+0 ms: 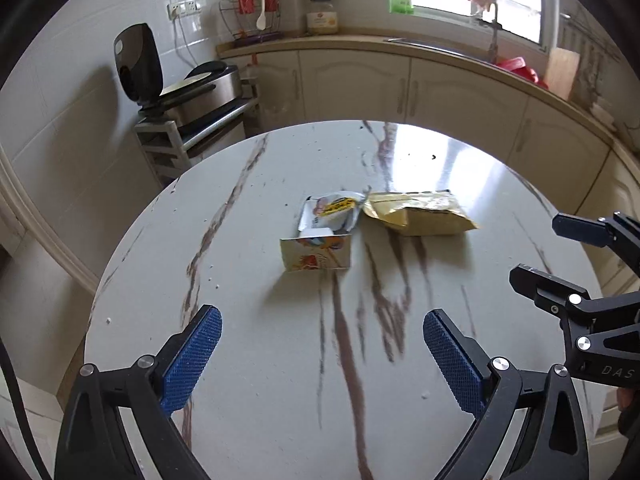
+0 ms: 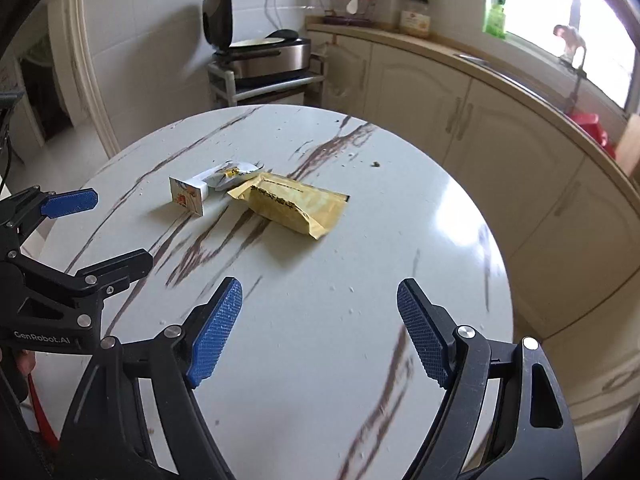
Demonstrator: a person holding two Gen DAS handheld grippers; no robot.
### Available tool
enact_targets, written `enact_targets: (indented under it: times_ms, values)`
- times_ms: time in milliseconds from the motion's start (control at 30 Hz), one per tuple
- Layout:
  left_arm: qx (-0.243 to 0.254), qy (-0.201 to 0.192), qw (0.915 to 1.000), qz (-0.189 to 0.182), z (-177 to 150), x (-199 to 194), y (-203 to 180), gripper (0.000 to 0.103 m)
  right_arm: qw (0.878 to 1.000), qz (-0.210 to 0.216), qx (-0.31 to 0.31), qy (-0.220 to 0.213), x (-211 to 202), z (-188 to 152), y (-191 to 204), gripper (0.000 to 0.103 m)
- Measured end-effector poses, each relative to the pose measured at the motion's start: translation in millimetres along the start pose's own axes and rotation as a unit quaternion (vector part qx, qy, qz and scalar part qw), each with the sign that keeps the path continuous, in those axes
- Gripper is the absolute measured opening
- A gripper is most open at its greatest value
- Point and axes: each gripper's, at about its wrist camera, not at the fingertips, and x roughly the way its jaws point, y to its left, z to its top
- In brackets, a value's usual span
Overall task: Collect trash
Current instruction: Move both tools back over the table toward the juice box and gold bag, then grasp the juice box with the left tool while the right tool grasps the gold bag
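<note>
Three pieces of trash lie together near the middle of a round white marble table [image 1: 260,380]: a small white printed carton [image 1: 316,254] [image 2: 188,196], a crumpled silver wrapper [image 1: 332,212] [image 2: 230,172] behind it, and a flattened yellow bag [image 1: 416,212] [image 2: 292,204] to their right. My left gripper [image 1: 322,314] [image 2: 120,226] hovers over the table short of the carton, jaws wide open and empty. My right gripper [image 2: 320,284] [image 1: 538,248] hangs beside it to the right, short of the yellow bag, also open with nothing between its blue pads.
Dark crumbs [image 1: 434,157] dot the table's far side. Beyond the table, a rack holds an open-lidded cooker [image 1: 192,84]. Cream cabinets [image 1: 360,84] under a counter with jars, a sink and a window curve along the back and right.
</note>
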Motion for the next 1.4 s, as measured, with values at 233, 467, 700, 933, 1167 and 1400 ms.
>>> enact_targets:
  times_ms: [233, 467, 700, 933, 1167, 1400]
  values:
    - [-0.017, 0.007, 0.9998, 0.005, 28.5, 33.6, 7.4, 0.099, 0.998, 0.026, -0.051, 0.013, 57.3, 35.4, 14.3, 0.07]
    - [-0.012, 0.018, 0.9998, -0.006, 37.2, 73.8, 7.4, 0.099, 0.996, 0.039, -0.075, 0.025, 79.1, 36.1, 17.0, 0.035]
    - [-0.009, 0.028, 0.9996, -0.005, 48.2, 98.1, 4.0, 0.099, 0.998, 0.048, -0.046, 0.015, 64.0, 26.9, 2.6, 0.008]
    - [-0.033, 0.031, 0.9987, -0.024, 57.1, 108.7, 14.6, 0.046, 0.998, 0.059, -0.013, 0.009, 47.4, 11.0, -12.1, 0.007]
    - [-0.027, 0.036, 0.9985, -0.031, 47.8, 85.3, 3.0, 0.044, 0.997, 0.076, 0.026, -0.003, 16.9, -8.5, -21.6, 0.006]
    - [0.003, 0.021, 0.9977, -0.065, 27.1, 37.9, -36.9, 0.045, 0.994, 0.082, 0.064, -0.016, -24.4, -46.9, -33.7, 0.006]
